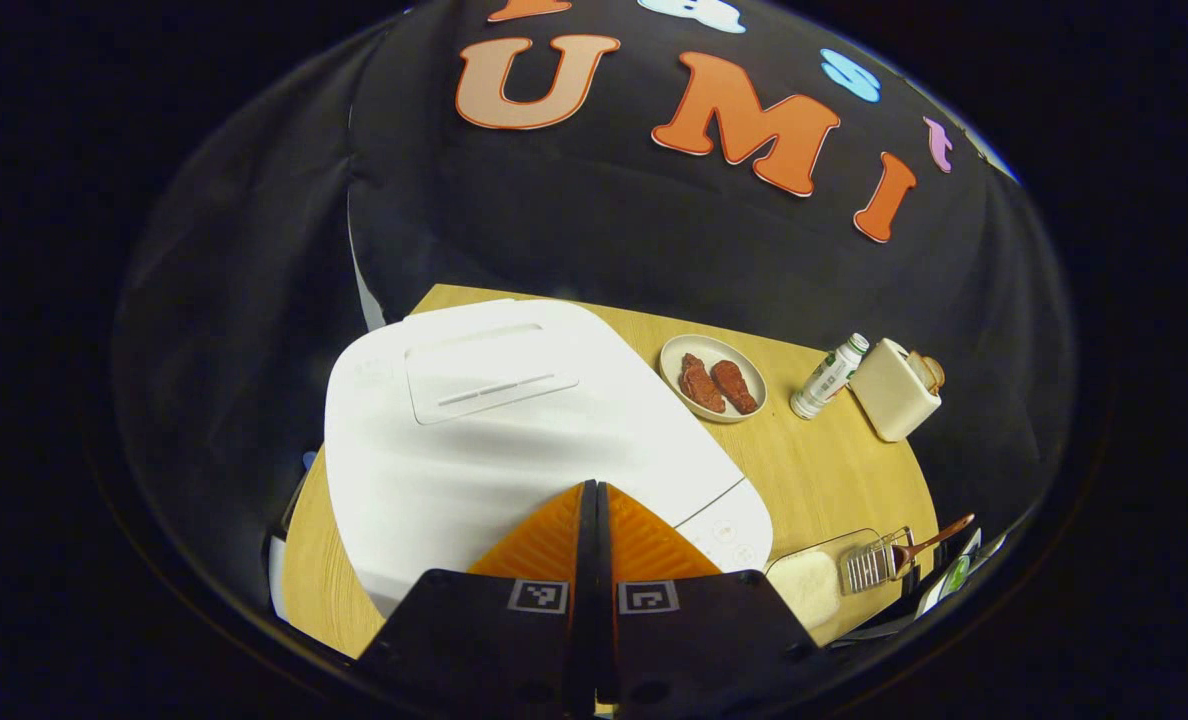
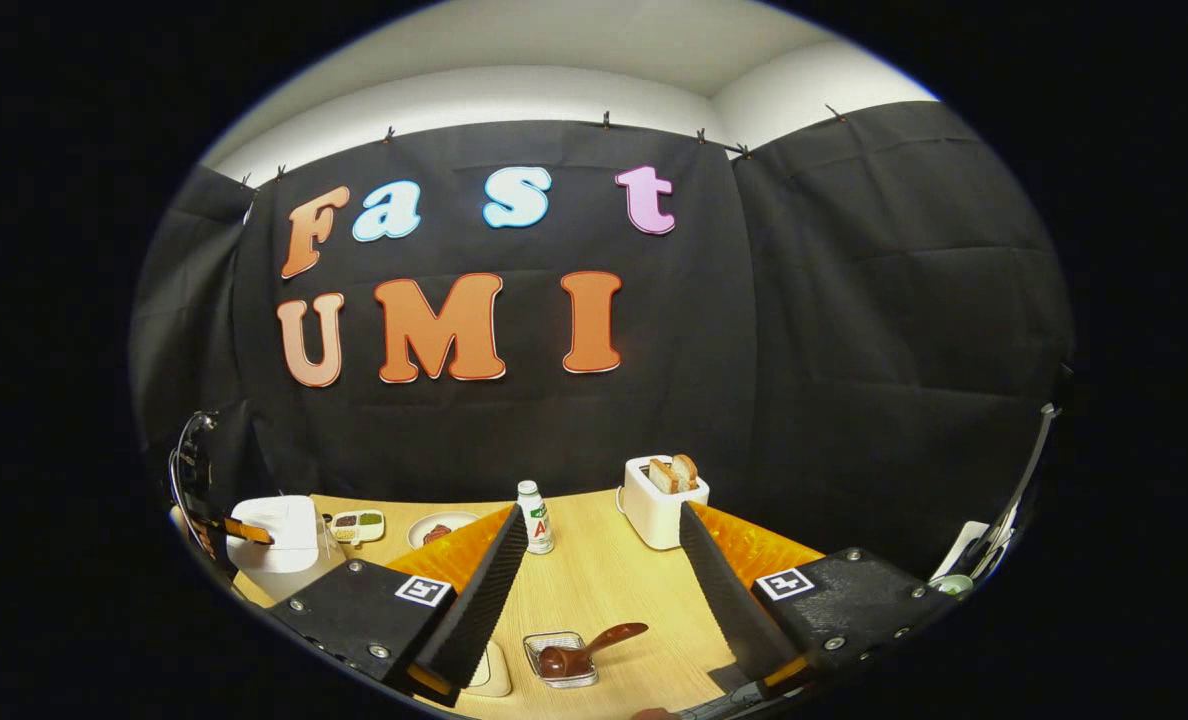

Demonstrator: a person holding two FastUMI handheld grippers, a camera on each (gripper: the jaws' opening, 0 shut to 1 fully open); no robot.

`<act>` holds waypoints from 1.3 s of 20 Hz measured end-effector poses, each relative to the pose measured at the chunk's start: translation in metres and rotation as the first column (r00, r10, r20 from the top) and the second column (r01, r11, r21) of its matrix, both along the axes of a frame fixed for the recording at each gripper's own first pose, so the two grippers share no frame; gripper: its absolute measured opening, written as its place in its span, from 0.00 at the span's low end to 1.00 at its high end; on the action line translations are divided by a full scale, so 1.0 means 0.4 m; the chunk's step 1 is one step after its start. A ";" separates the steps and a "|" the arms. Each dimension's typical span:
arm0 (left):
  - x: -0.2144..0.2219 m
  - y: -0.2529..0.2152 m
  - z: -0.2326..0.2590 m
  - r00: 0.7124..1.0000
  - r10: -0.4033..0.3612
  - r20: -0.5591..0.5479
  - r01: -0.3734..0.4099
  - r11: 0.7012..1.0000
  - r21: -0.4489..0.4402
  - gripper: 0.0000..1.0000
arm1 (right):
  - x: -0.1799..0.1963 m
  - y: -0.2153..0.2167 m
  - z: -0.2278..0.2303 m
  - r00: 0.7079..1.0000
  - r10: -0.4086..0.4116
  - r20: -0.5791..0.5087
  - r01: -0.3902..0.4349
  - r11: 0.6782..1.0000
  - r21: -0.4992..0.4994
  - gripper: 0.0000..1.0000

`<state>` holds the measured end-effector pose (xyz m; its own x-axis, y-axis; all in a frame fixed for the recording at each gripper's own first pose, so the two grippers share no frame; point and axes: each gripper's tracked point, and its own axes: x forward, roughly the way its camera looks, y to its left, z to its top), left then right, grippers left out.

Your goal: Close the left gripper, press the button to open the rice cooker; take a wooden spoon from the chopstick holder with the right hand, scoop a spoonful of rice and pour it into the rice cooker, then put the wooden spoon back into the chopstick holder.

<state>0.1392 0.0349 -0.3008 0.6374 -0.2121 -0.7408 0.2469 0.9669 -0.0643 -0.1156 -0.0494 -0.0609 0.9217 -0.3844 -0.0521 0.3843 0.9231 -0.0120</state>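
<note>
L gripper (image 1: 594,487) closed over rice cooker (image 1: 514,430); R gripper (image 2: 602,560) open.

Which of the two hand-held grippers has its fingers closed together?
The left hand-held gripper, fingers together over the rice cooker; the right hand-held gripper is wide open.
</note>
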 end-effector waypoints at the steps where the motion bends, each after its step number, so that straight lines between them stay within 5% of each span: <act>1: 0.006 -0.004 0.012 1.000 0.000 0.014 0.000 1.000 0.003 0.05 | 0.002 0.003 0.004 1.000 0.004 0.003 -0.004 1.000 -0.002 0.95; 10: 0.088 -0.006 0.281 0.959 0.008 0.282 -0.020 0.999 0.038 0.05 | -0.001 0.014 0.018 1.000 0.014 0.028 -0.015 1.000 0.007 0.95; 14: 0.063 0.003 0.448 0.906 0.042 0.422 -0.041 0.999 -0.010 0.05 | -0.005 0.014 0.034 0.999 0.013 0.039 -0.013 1.000 -0.002 0.95; 20: -0.054 0.007 0.715 0.779 0.031 0.626 -0.010 0.999 -0.037 0.05 | -0.005 0.007 0.054 0.999 0.006 0.047 -0.005 1.000 -0.016 0.95; 26: -0.107 0.057 0.747 0.757 0.077 0.649 -0.071 0.997 -0.035 0.04 | -0.005 0.013 0.041 0.999 0.012 0.035 -0.012 1.000 -0.022 0.95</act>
<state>0.0966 0.0575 -0.0021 0.9787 -0.1482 -0.1418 0.1602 0.9841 0.0773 -0.1174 -0.0442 -0.0445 0.9274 -0.3739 -0.0117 0.3737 0.9274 -0.0187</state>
